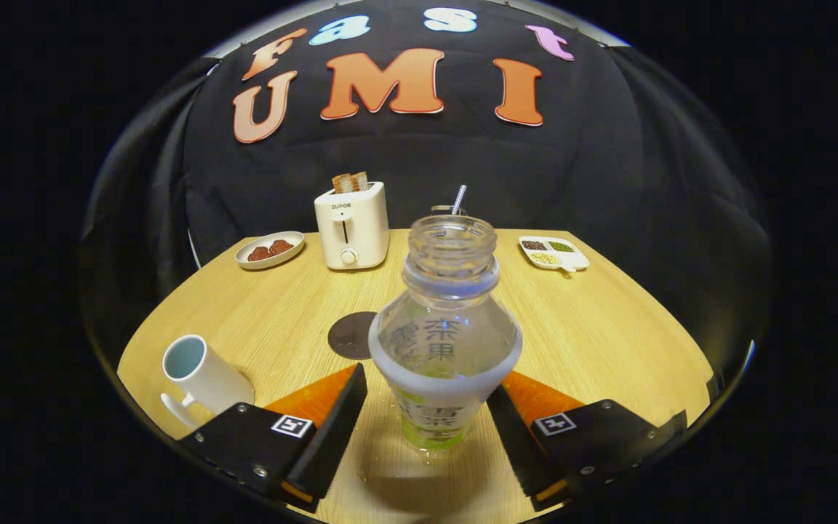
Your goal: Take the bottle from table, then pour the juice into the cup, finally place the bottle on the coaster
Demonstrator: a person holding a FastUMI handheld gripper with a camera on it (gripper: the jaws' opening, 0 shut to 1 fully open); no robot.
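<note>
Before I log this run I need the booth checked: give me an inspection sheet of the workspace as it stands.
Surface: round wooden table, dry as far as visible.
Job's things: uncapped clear bottle upright between the fingers; white cup lying on its side beside one finger; dark coaster bare, just behind the bottle.
Clutter: toaster holding toast; plate of snacks; divided tray; straw behind the bottle.
Grippers: gripper open, fingers flanking the bottle, gaps both sides.
Cables: nothing seen.
Surroundings: black cloth wall.
</note>
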